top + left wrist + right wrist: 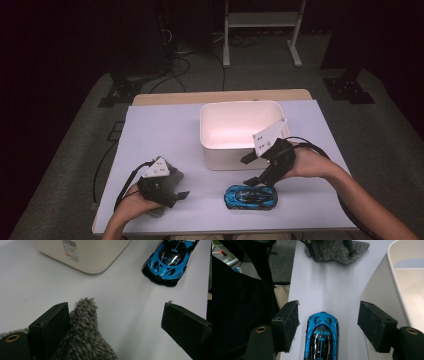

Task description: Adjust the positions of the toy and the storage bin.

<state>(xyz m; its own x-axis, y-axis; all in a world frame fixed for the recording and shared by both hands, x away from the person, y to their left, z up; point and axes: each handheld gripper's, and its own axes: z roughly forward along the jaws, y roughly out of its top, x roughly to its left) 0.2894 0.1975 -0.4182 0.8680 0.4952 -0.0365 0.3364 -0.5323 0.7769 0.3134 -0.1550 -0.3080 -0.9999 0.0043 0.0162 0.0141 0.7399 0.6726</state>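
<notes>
Between the spread right tongs (328,326) lies the blue car (322,338), unpinched; left tongs (112,325) spread

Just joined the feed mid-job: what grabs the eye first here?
The bright blue toy car at the table's near edge, between the right gripper's open jaws. Behind it stands a white bin, brightly lit inside. The left gripper rests open over a grey fuzzy cloth.
</notes>
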